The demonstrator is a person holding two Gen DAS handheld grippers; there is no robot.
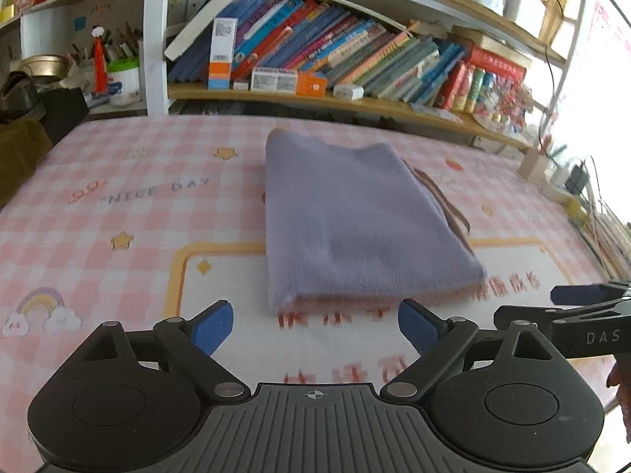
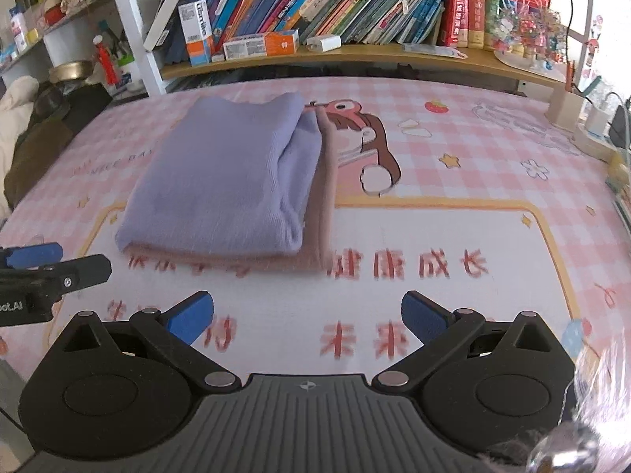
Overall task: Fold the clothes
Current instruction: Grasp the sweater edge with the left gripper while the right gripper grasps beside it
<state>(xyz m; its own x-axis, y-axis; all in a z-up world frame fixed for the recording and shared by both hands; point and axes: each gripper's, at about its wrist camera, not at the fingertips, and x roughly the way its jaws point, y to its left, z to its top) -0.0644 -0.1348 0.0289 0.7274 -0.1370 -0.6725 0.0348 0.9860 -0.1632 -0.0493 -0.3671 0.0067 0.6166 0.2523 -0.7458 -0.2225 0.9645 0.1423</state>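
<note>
Sweater (image 1: 355, 220) folded on bed (image 1: 118, 181), long axis running away | left gripper (image 1: 313, 329) nearer, dead ahead | right gripper (image 2: 307, 317) sees it ahead-left | both fingers spread wide, empty

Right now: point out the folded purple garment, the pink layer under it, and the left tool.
folded purple garment (image 2: 221, 173), right wrist view, middle of its top face.
pink layer (image 2: 319, 213), right wrist view, strip exposed along the garment's right edge.
left tool (image 1: 314, 325), left wrist view, midway between its blue fingertips.
</note>
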